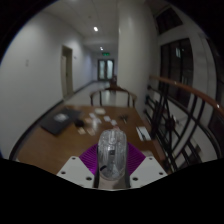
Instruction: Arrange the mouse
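A grey, partly see-through mouse (111, 152) stands on end between my gripper's (111, 165) two fingers. The purple pads (87, 158) press on it from both sides. The mouse is held up above the brown wooden table (60, 145), near its front end. Its lower part is hidden by the gripper body.
On the table beyond the mouse lie a dark flat object (62, 120), some small white and grey items (95, 121) and a white object (143, 131) at the right edge. Chairs (112, 97) stand at the far end. A railing (180, 115) runs along the right; a corridor lies behind.
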`<state>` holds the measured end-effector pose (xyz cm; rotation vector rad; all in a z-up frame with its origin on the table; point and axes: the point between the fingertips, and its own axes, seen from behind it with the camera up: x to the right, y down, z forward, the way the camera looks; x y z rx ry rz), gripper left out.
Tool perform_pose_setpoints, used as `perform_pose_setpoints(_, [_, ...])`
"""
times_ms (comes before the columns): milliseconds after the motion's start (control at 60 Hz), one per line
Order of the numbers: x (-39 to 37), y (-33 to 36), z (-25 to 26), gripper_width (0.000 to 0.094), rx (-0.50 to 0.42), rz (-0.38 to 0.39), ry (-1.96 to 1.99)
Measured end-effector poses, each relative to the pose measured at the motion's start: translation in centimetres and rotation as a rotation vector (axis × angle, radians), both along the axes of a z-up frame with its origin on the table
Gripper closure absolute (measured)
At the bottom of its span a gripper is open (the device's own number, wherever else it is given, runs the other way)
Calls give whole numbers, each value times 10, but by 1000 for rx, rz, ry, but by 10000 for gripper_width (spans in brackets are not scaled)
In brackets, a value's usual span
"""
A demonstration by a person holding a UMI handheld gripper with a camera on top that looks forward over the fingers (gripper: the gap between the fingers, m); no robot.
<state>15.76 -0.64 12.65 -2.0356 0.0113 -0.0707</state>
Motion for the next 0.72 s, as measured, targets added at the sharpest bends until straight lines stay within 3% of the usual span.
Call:
perform_pose_setpoints(117, [40,-20,-95,590,-183,-50,19])
perform_pose_setpoints(250, [50,-32,-143,580,-265,-61,43])
perform_pose_setpoints(267, [50,-25,-140,563,-235,-64,56])
perform_pose_setpoints(400, [51,-29,-143,387,-268,-61,83])
perform_pose_setpoints(517, [45,-49,-133,59,-295,-6,67])
perform_pose_setpoints(717, [44,-107,-102,82,-235,36,142])
